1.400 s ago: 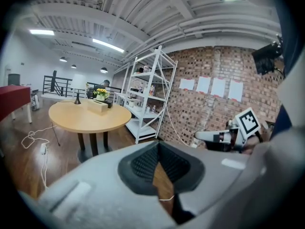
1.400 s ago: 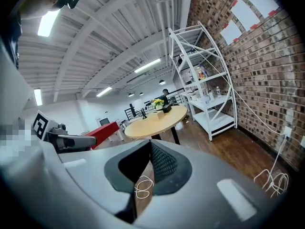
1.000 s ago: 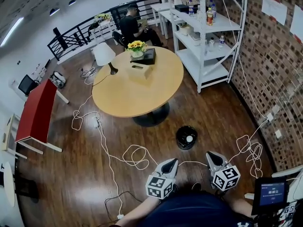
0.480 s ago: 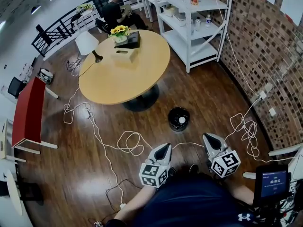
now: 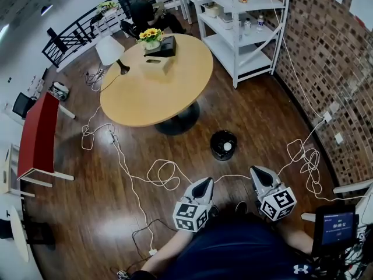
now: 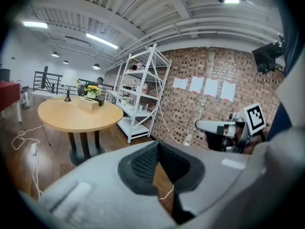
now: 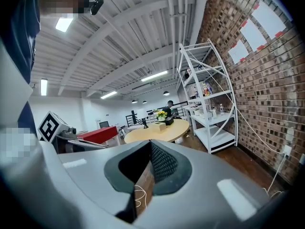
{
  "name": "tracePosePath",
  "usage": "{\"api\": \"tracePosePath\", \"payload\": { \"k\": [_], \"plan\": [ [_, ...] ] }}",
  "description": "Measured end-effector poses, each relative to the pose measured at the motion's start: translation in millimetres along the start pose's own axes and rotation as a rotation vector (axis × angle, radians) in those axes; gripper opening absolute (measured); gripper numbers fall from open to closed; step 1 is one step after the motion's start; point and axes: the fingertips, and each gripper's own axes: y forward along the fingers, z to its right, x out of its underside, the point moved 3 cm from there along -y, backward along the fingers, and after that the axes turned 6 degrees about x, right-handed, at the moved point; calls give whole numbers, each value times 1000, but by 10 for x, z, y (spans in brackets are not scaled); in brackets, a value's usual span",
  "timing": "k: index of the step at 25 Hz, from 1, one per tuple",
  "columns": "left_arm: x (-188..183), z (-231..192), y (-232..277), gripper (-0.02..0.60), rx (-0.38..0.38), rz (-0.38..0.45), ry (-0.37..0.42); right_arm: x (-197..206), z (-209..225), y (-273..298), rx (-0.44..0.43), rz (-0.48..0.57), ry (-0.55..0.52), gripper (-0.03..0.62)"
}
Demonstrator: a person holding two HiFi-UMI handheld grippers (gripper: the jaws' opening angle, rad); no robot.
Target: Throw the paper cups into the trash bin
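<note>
The black round trash bin (image 5: 223,144) stands on the wooden floor beside the table's foot, with a white paper cup (image 5: 227,147) lying inside it. My left gripper (image 5: 206,183) and right gripper (image 5: 257,171) hang close to my body, some way short of the bin. No cup shows on the round table. In the left gripper view the left gripper (image 6: 159,145) has its jaws together with nothing between them. The right gripper view shows the right gripper (image 7: 150,145) likewise shut and empty.
A round wooden table (image 5: 152,80) carries a tissue box (image 5: 156,64), flowers (image 5: 151,35) and a lamp (image 5: 111,51). White cables (image 5: 163,174) loop over the floor. A white shelf rack (image 5: 245,22) lines the brick wall. A red table (image 5: 38,136) stands left, and a person (image 5: 145,10) sits at the back.
The head view has shifted, so the bin and the table sit higher in the picture than a second ago. Both grippers stay shut near my body.
</note>
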Motion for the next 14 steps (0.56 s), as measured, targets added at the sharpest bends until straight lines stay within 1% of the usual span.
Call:
{"api": "tracePosePath", "payload": {
  "k": [8, 14],
  "plan": [
    [11, -5, 6, 3, -4, -1, -2, 15, 12, 12, -3, 2, 6, 9],
    [34, 72, 17, 5, -1, -10, -10, 17, 69, -56, 4, -1, 16, 9]
  ]
}}
